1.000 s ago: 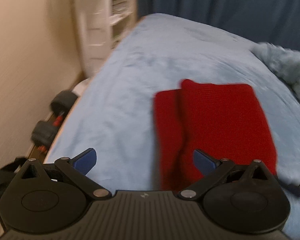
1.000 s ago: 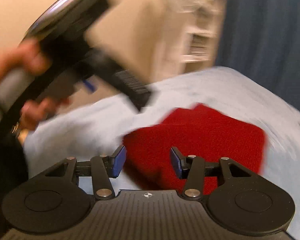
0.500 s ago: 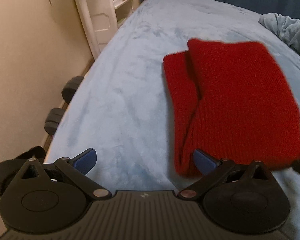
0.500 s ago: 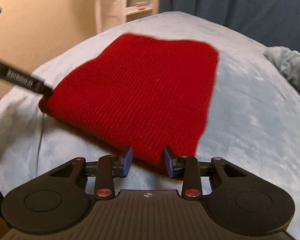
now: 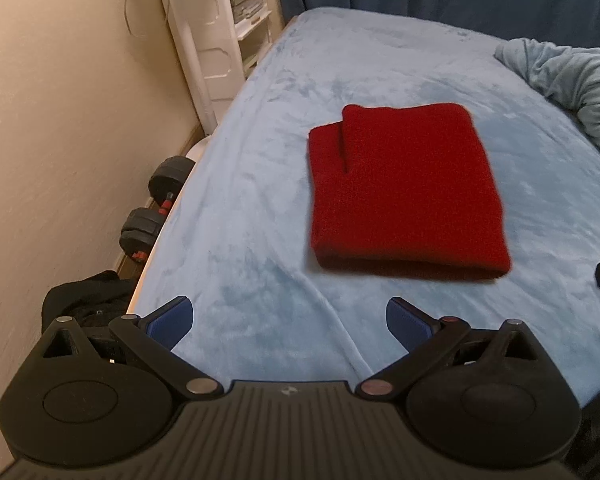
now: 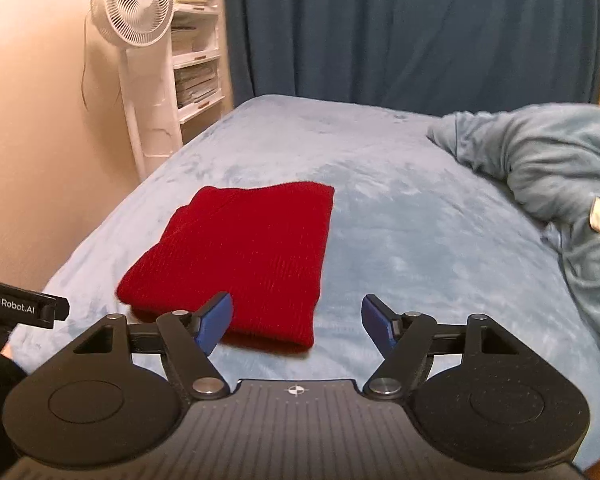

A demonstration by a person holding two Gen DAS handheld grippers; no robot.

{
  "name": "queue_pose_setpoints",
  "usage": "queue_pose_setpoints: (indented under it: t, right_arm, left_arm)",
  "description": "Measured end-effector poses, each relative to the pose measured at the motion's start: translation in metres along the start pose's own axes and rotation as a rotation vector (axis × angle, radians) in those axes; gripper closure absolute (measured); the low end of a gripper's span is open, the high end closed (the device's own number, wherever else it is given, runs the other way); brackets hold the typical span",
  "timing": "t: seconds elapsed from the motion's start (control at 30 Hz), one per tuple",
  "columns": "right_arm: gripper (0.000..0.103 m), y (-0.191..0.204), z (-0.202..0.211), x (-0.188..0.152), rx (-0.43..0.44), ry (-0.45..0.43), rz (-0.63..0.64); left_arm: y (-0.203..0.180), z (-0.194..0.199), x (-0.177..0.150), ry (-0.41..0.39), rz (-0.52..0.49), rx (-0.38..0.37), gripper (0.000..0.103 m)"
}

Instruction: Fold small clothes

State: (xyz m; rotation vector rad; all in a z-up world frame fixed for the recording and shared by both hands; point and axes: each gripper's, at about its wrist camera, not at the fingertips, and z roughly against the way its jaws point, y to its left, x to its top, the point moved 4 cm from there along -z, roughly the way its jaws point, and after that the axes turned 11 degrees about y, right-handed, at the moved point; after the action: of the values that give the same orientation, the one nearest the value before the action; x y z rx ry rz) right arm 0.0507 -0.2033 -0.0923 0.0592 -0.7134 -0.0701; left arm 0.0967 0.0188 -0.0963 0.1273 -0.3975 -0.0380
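My red knit garment (image 5: 404, 192) lies folded mid-bed (image 5: 260, 208) — soft, light, floppy, best pinched at its thick near fold — while my left hand-held gripper (image 5: 288, 320) gapes empty and my right hand-held gripper (image 6: 296, 324) has just opened, empty too.

1. The right gripper (image 6: 296, 326) has just been opening: half a second ago its jaws were narrow at the near edge of the red knitted garment (image 6: 240, 256); now they stand wide with nothing between them.
2. Both grippers have pulled back from the garment. The left gripper (image 5: 288, 322) now hangs over bare blanket (image 5: 260, 200) near the bed's near edge.
3. The garment, seen shifting and blurred a second ago, now lies flat and folded on the blanket, clear of both grippers.
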Motion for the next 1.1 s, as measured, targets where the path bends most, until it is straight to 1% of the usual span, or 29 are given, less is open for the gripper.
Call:
queue_pose_setpoints:
  t: [0.13,0.4,0.5,0.73,1.1]
  right_arm:
    - [0.029,-0.001,0.022,-0.015,0.023,0.004,-0.024]
    - [0.027,0.001,0.049,-0.026,0.038,-0.027,-0.033]
    - [0.026,0.003,0.052,-0.026,0.041,-0.029,-0.032]
    - [0.025,0.007,0.052,-0.025,0.051,-0.034,-0.020]
    - [0.024,0.004,0.033,-0.022,0.054,0.013,-0.027]
  left_arm:
    - [-0.007,0.020,-0.012,-0.021,-0.011,-0.023,0.000]
    - [-0.017,0.045,-0.023,-0.071,-0.039,-0.032,0.000]
    - [-0.017,0.049,-0.024,-0.082,-0.041,-0.031,0.000]
    - [-0.017,0.049,-0.024,-0.081,-0.041,-0.029,0.000]
    - [-0.014,0.030,-0.017,-0.026,-0.021,-0.035,0.000]
